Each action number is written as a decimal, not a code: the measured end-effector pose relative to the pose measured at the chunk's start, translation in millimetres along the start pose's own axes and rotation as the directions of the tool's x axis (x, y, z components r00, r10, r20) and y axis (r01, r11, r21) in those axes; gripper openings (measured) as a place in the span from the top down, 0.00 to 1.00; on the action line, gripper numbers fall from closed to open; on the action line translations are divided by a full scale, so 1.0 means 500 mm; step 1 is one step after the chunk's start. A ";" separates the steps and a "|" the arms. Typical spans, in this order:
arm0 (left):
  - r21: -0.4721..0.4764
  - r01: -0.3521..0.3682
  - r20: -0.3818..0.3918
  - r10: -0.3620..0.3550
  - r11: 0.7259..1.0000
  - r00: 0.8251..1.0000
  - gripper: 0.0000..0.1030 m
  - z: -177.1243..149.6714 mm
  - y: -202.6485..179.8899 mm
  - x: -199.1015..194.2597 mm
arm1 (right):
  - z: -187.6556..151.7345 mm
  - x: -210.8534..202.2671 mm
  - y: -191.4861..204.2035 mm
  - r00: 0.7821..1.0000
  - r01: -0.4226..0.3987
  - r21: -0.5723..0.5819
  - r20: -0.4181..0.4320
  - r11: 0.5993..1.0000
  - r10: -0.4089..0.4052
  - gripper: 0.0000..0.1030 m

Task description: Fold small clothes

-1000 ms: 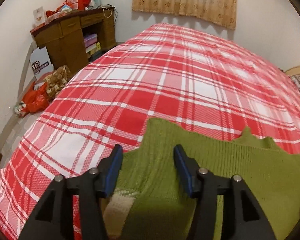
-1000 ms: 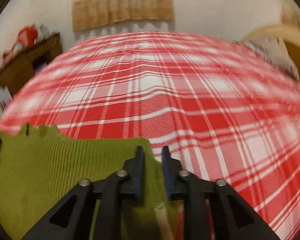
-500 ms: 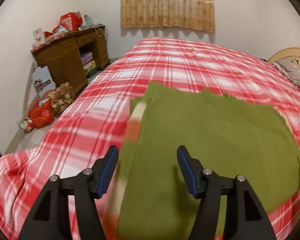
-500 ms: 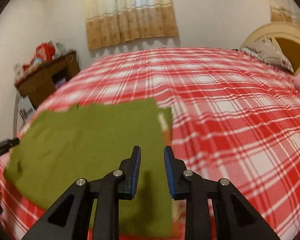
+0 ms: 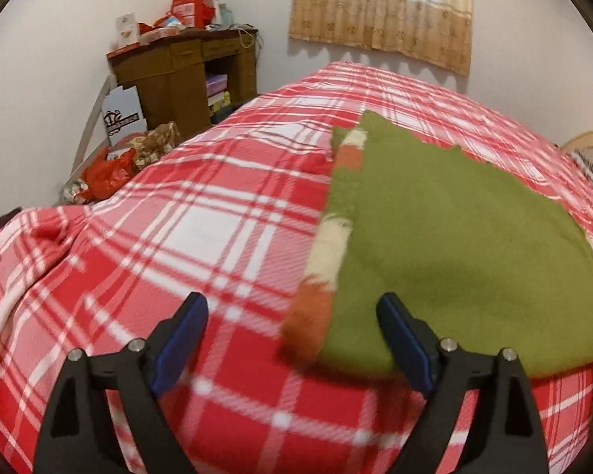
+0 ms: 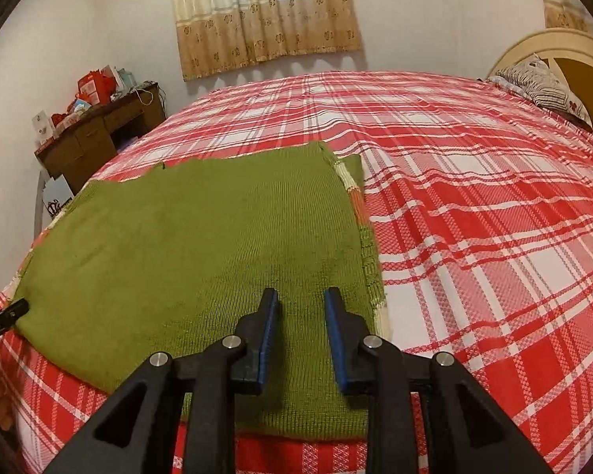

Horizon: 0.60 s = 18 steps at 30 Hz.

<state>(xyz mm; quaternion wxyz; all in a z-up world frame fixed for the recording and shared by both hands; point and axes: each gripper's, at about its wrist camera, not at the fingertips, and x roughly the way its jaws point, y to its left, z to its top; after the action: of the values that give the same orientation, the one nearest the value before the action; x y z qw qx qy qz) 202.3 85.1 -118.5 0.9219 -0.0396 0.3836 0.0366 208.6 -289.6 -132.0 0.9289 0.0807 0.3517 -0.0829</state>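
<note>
Desk far left by the wall, top piled with red boxes; its open shelf holds a few stacked boxes, contents unreadable. Red bags on the floor beside it. Left gripper: jaws have just been opening, now wide, nothing between them but bedspread. Green sweater lies folded flat near the bed's front edge (striped sleeve peeking out along each side). Right gripper: jaws narrowly apart above the sweater, holding nothing.
</note>
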 end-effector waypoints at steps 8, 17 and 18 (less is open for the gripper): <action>-0.053 0.054 0.046 -0.051 0.997 0.998 0.06 -0.031 0.034 -0.014 | 0.006 -0.069 0.141 0.993 -0.102 -0.120 0.051 0.988 0.109 0.75; -0.169 0.109 -0.009 -0.112 0.980 0.994 0.00 -0.035 0.045 -0.027 | -0.033 -0.009 0.204 0.984 -0.178 -0.190 -0.029 0.966 0.176 0.70; -0.202 0.143 -0.013 -0.149 0.969 0.989 0.00 -0.033 0.042 -0.028 | -0.032 -0.007 0.197 0.981 -0.195 -0.175 -0.033 0.965 0.192 0.69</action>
<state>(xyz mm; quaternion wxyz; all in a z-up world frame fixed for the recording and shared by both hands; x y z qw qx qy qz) 178.9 103.8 -121.1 0.9080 -0.1611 0.3867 0.0066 216.3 -190.1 -132.4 0.9332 0.0323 0.3555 0.0403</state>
